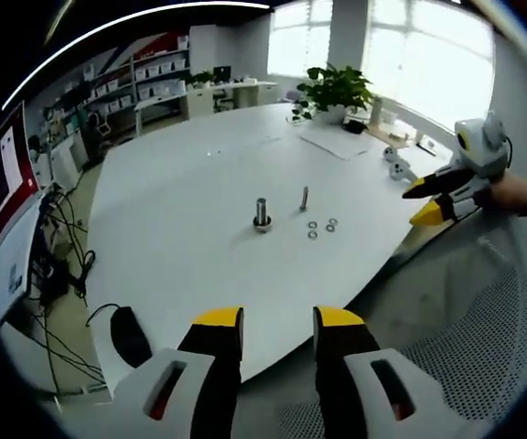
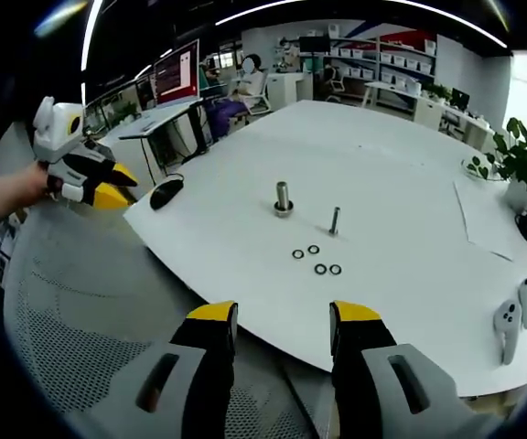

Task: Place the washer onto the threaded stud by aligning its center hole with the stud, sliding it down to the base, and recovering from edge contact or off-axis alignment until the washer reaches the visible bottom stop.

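Hovering short of the table (image 1: 190, 265), both grippers' fingers (image 1: 216, 338) (image 2: 210, 334) spread, holding nothing.

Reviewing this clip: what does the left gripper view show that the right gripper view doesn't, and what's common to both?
Left gripper view: bright windows, floor cables, and the right gripper coming in from the right.
Right gripper view: the left gripper, held in a hand at the left.
Both: the white table, the threaded stud, a thicker post, loose washers, a potted plant, and that view's own open jaws.
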